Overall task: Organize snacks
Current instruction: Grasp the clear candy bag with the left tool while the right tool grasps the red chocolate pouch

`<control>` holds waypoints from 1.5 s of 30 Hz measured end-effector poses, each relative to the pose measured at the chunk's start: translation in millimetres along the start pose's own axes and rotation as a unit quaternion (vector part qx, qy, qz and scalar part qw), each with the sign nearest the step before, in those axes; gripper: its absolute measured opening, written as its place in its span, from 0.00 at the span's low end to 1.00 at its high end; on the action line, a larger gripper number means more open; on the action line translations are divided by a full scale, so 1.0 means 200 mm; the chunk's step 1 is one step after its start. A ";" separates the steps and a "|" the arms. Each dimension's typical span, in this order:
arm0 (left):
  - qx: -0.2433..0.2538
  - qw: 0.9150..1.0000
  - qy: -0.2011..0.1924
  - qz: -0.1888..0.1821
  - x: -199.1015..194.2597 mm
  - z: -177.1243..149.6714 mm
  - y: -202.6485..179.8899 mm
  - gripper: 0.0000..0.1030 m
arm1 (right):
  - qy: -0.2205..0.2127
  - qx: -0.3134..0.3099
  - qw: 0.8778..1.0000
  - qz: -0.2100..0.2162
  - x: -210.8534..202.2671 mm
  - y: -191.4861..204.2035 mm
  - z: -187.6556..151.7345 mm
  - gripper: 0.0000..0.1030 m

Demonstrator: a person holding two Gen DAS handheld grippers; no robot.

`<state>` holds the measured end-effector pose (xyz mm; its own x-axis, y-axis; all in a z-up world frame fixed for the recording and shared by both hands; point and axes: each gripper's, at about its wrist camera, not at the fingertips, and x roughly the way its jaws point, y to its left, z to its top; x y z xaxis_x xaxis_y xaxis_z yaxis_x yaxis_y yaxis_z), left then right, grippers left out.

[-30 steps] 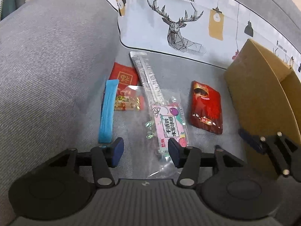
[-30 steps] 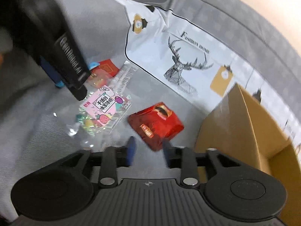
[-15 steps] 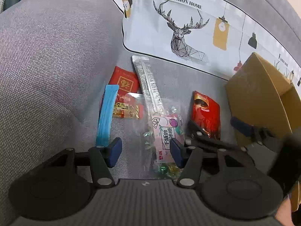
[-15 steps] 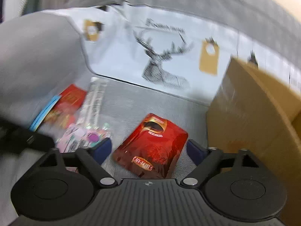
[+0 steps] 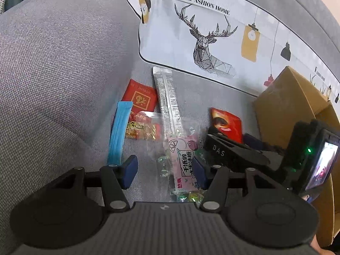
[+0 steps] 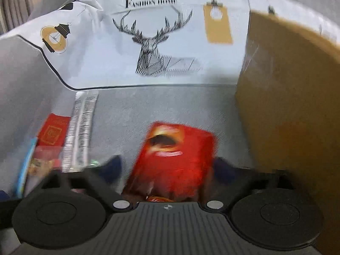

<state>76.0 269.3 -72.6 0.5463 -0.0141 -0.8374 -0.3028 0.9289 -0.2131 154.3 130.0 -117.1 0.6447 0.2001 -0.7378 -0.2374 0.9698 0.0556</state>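
- Little looks done; every snack I can see lies on the sofa seat, none visibly in the cardboard box (image 6: 286, 97)
- Right gripper (image 6: 167, 165) fingers closing around the red packet (image 6: 176, 155), seemingly not yet clamped; view blurred
- Packet's long axis points toward the back cushion, beside the box
- Left gripper (image 5: 164, 170) fingers apart over the candy bag (image 5: 184, 165)

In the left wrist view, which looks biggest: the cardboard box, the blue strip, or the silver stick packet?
1. cardboard box, though partly hidden.
2 and 3. silver stick packet and blue strip: too alike to rank.
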 end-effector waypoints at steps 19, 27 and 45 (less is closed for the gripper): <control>-0.032 0.999 0.000 -0.020 0.00 -0.01 -0.01 0.71 | 0.043 -0.045 0.991 0.115 -0.62 -0.12 0.01 0.48; -0.003 1.000 0.021 0.008 0.07 -0.03 -0.10 0.97 | 0.097 -0.104 0.980 0.139 -0.77 -0.13 -0.31 0.49; 0.099 0.986 0.091 0.099 0.37 -0.07 -0.35 0.99 | 0.124 -0.152 0.972 0.132 -0.64 -0.10 -0.40 0.50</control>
<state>126.7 198.5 -126.4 0.3368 0.1256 -0.9332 -0.2213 0.9739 0.0512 18.3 73.0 -77.4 0.3458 0.3595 -0.8667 -0.5978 0.7964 0.0918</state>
